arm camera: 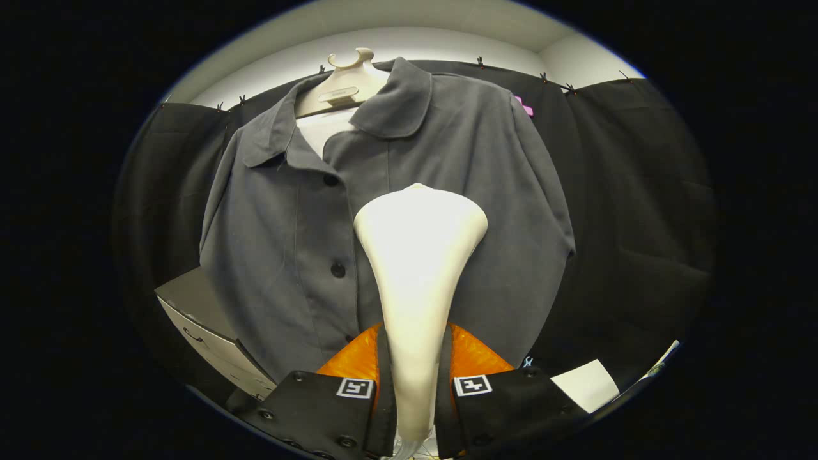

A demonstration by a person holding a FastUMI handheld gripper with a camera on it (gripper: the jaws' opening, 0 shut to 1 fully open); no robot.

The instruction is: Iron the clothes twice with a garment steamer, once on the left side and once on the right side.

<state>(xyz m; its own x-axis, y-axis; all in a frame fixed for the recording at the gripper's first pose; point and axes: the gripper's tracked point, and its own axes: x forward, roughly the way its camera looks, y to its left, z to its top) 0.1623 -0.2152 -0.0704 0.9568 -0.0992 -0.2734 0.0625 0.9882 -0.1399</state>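
Tool clamps steamer, head against shirt.

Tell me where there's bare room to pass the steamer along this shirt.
The hand-held gripper is shut on the steamer. Free: the gray shirt panel from the steamer head out to the sleeve seam, and the chest below the collar. Crowded: the button placket beside the steamer, and the hem by the drawer unit.

Cream garment steamer upright, seemingly against hanging buttoned grey shirt.
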